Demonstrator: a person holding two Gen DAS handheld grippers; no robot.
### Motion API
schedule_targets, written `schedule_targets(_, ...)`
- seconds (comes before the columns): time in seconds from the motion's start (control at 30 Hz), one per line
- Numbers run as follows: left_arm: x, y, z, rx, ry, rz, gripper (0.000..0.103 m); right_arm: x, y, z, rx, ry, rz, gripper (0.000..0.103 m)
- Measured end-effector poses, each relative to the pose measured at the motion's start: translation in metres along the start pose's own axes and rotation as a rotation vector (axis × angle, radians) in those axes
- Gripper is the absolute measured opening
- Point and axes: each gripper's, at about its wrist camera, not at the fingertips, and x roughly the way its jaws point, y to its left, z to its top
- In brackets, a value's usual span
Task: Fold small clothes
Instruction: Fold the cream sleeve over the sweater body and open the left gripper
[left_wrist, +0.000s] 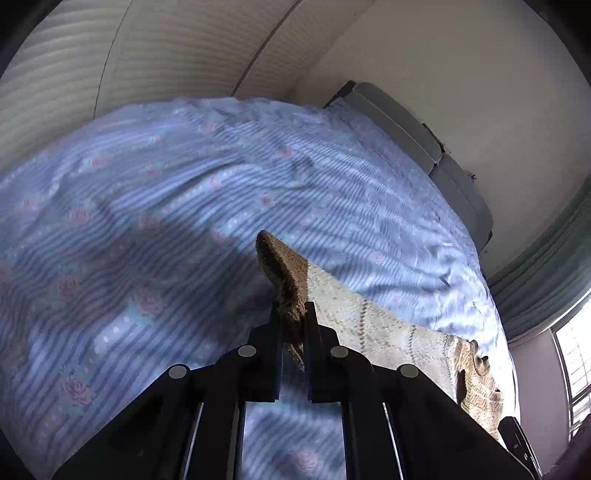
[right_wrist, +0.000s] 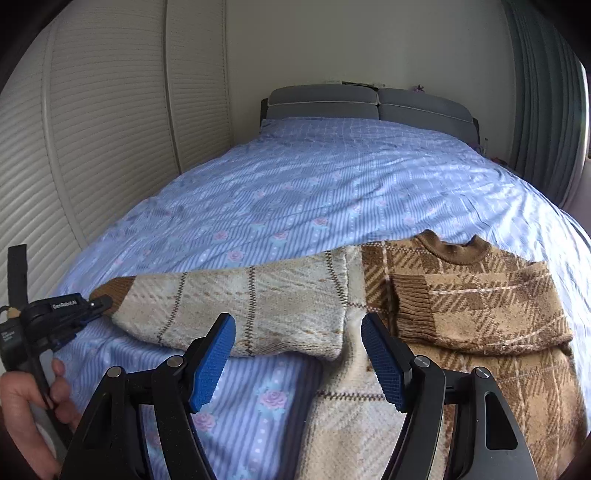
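Note:
A small brown and cream plaid sweater (right_wrist: 461, 295) lies on the bed, brown collar toward the headboard. Its right sleeve (right_wrist: 476, 306) is folded across the chest. Its left sleeve (right_wrist: 236, 299) stretches out to the left, pale inner side up. My left gripper (left_wrist: 293, 314) is shut on that sleeve's brown cuff (left_wrist: 280, 269); the right wrist view shows the same gripper (right_wrist: 101, 304) at the sleeve's end, held by a hand (right_wrist: 26, 402). My right gripper (right_wrist: 298, 339) stands open above the sweater's left armpit, blue pads (right_wrist: 214, 363) apart with nothing between them.
The blue striped bedspread with pink roses (right_wrist: 314, 184) covers the whole bed. A grey padded headboard (right_wrist: 369, 101) stands at the far end. Cream louvred wardrobe doors (right_wrist: 92, 129) run along the left side. Grey-green curtains (right_wrist: 535, 92) and a window hang at the right.

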Motion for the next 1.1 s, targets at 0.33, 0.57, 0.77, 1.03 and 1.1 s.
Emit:
schedule_targets(0.33, -0.034, -0.167, -0.003, 0.279, -0.092, -0.093, 0.010, -0.046, -0.125, 0.007, 0.164, -0.071, -0.089, 0.071)
schedule_targets(0.57, -0.020, -0.296, -0.051, 0.467, -0.064, -0.188, 0.010, -0.076, -0.227, -0.002, 0.313, -0.104, -0.143, 0.071)
schedule_targets(0.77, 0.010, -0.379, -0.113, 0.602, -0.003, -0.235, 0.010, -0.092, -0.301, -0.020, 0.404, -0.095, -0.190, 0.071)
schedule_targets(1.03, 0.062, -0.444, -0.209, 0.767, 0.103, -0.232, 0.010, -0.098, -0.376, -0.058, 0.521, -0.055, -0.235, 0.071)
schedule_targets(1.1, 0.072, -0.453, -0.232, 0.803, 0.129, -0.230, 0.010, -0.100, -0.390, -0.067, 0.544, -0.050, -0.245, 0.071)
